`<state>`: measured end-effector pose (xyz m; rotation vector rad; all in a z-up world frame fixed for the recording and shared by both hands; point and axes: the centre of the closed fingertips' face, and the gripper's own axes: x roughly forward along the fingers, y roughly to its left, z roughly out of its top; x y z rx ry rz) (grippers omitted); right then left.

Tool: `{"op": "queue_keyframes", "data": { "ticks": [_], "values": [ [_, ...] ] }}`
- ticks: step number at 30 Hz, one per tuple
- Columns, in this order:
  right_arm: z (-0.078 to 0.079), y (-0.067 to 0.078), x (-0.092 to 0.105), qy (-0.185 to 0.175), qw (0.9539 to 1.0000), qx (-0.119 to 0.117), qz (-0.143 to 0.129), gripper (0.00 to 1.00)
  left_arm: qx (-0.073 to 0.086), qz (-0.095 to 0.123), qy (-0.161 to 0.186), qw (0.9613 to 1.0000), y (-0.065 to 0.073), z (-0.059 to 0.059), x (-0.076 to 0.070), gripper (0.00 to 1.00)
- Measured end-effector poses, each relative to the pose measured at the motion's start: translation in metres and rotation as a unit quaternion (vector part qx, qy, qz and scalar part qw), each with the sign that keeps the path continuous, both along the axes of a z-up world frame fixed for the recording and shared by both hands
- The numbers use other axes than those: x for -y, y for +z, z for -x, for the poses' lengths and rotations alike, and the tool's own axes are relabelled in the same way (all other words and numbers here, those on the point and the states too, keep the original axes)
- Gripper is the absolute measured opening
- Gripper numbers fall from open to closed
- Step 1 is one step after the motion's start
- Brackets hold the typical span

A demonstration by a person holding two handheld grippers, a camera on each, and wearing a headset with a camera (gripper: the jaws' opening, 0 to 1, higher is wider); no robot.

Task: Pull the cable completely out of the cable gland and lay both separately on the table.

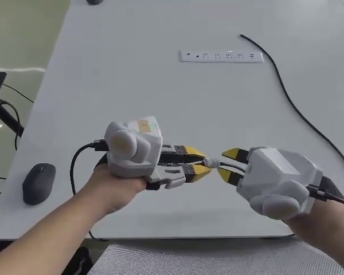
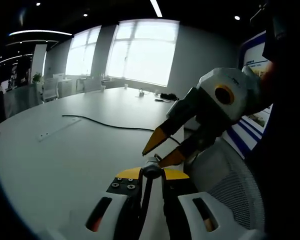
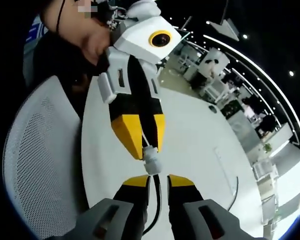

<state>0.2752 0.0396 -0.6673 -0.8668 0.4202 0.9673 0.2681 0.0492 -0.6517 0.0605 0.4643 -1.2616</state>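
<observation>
Location type: an office, most likely a meeting area on an open-plan floor.

The work surface is a large, pale grey table [image 1: 160,103] of conference size. On it lie a white multi-socket power strip [image 1: 221,56], a black cord [image 1: 298,109] and, near the left edge, a dark computer mouse [image 1: 38,182]. A mesh-backed office chair [image 3: 35,165] stands at the near edge.

The far wall carries tall windows [image 2: 140,50], and linear ceiling lights [image 2: 155,7] run overhead. Rows of desks [image 3: 217,75] with chairs extend beyond the table.

A blue-and-white panel [image 2: 247,65] to one side appears to be a display board; its print is too small to read.
</observation>
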Motion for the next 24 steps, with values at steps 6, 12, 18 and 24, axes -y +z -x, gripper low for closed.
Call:
{"op": "queue_keyframes", "data": {
  "ticks": [6, 12, 18, 24],
  "values": [
    [0.002, -0.004, -0.003, 0.011, 0.9999, 0.0, 0.008, 0.02, -0.004, -0.001, 0.001, 1.0, -0.001, -0.001, -0.002, 0.15],
    [0.001, -0.004, -0.001, 0.008, 1.0, -0.004, 0.004, 0.0, -0.005, 0.001, 0.002, 1.0, -0.001, 0.0, -0.001, 0.15],
    [0.002, -0.003, 0.0, 0.0, 0.9999, -0.008, -0.008, 0.0, -0.002, 0.0, 0.001, 1.0, 0.0, 0.0, 0.0, 0.15],
    [0.001, -0.007, 0.008, -0.026, 0.9992, -0.025, -0.02, 0.0, 0.0, -0.001, 0.004, 1.0, 0.0, 0.002, 0.001, 0.15]
  ]
}}
